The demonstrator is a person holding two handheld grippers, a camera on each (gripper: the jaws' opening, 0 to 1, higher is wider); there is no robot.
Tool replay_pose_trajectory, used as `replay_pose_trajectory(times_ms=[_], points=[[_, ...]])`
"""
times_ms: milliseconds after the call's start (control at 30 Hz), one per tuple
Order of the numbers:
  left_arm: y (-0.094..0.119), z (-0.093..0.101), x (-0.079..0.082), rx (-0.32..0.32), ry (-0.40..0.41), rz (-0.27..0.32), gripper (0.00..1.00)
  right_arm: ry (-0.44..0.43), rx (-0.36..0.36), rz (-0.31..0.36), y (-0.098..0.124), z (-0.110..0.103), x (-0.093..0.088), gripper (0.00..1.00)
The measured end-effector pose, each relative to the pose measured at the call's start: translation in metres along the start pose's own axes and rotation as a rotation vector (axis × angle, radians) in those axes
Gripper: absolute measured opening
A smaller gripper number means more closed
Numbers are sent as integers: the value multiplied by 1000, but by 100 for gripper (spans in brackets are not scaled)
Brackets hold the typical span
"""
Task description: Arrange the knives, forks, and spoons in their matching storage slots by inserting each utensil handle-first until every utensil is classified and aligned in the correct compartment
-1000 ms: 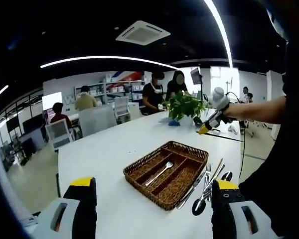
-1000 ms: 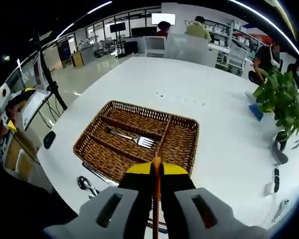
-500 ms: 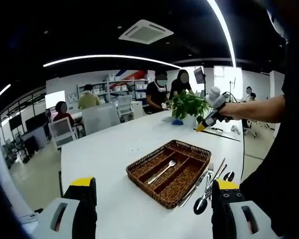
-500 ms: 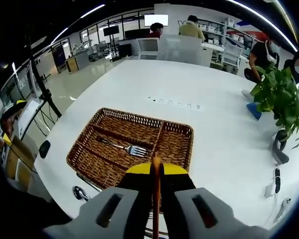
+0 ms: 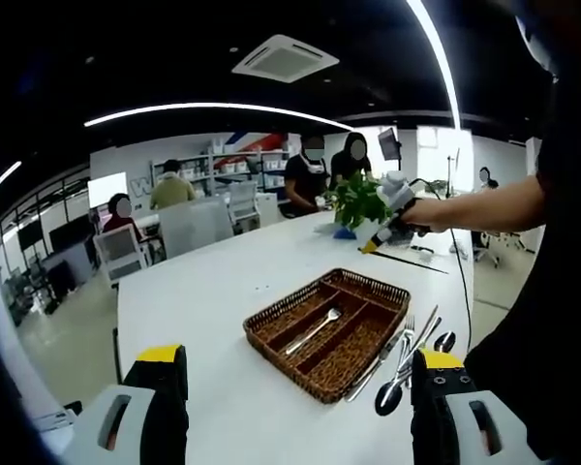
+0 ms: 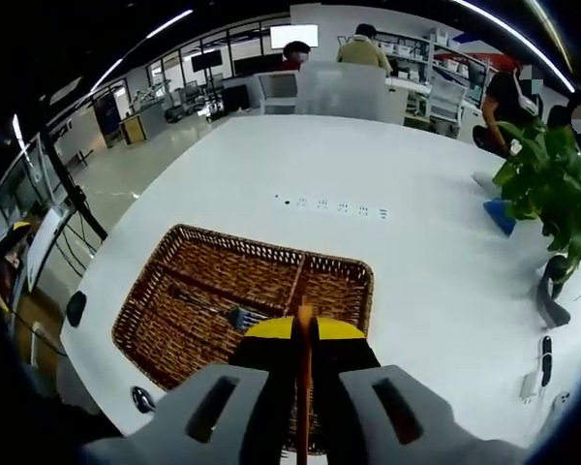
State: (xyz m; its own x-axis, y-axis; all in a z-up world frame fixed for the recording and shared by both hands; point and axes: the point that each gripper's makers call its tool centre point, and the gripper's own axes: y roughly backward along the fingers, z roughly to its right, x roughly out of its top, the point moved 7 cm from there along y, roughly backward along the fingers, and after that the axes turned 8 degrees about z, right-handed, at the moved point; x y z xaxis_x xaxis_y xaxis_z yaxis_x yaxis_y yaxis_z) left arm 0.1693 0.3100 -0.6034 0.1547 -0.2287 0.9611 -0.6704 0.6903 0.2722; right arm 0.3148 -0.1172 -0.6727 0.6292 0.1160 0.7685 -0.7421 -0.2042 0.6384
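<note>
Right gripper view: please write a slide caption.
Shut hand-held gripper above a wicker tray holding one fork on a white table.

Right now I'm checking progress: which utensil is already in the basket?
The fork, lying alone in a middle slot of the wicker basket. The other utensils lie together on the white table beside it.

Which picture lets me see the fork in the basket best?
The left gripper view. There the fork lies in full sight in a middle slot of the wicker basket, tines and handle both plain. In the right gripper view, the right gripper covers the fork's tines, so mostly the handle shows.
</note>
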Motion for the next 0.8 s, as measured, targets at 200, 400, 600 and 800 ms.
replay_pose_trajectory(times_ms=[200, 400, 600, 800], points=[[1, -1, -4, 12, -2, -10, 100, -7, -3, 11, -14, 2, 10, 2], [1, 1, -6, 19, 9, -8, 100, -16, -7, 34, -32, 6, 25, 2], [4, 2, -10, 33, 14, -18, 100, -17, -17, 52, -42, 13, 42, 2], [4, 5, -9, 43, 16, -18, 100, -20, -21, 76, -49, 19, 59, 2]])
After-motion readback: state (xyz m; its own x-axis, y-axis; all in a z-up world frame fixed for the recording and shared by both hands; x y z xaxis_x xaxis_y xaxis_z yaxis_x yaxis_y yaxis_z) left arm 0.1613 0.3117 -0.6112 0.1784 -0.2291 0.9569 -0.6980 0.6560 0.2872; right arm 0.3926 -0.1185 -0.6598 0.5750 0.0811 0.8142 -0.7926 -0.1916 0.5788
